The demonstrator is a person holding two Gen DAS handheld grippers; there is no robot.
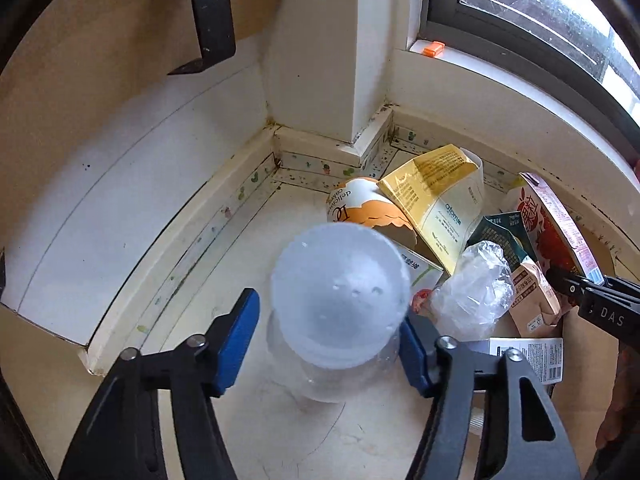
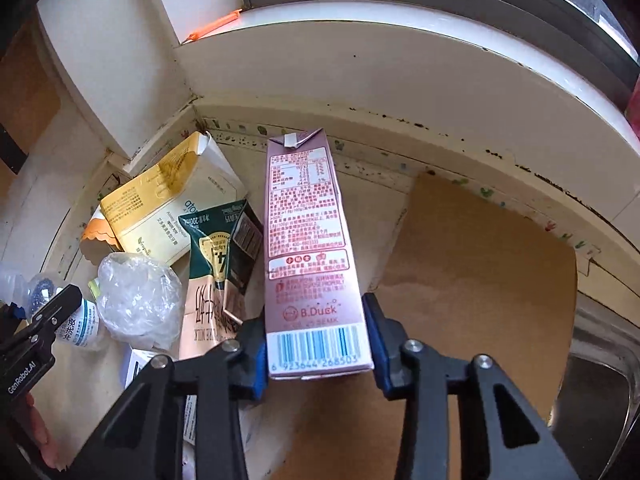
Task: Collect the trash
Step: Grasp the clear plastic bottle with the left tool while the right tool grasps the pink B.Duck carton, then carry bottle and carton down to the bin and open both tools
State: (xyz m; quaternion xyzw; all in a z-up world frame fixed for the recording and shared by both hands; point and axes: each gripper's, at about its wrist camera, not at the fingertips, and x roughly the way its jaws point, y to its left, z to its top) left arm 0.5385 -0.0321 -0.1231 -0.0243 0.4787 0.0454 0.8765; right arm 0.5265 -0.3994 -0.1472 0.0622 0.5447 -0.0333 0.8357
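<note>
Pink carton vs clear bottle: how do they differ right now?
The pink carton is opaque, boxy and covered in print; the clear bottle is round and see-through, seen end-on.
The carton sits in the right gripper, both pads pressed on its sides; the bottle sits in the left gripper, where only the far pad plainly touches it.
Shared: both are trash items, each between a gripper's fingers beside the pile.

Daylight from the window (image 1: 552, 12) at upper right lights your scene brightly and evenly, and shadows stay soft. The pane is blown out near the right edge. Your left view's bottle (image 1: 340, 300) sits too close (its pale base is a glowing blur). The carton (image 2: 312, 256) in your right view is sharp, its print readable. Both fisheye views bend the sill (image 2: 400, 64) into arcs, with black corners.
</note>
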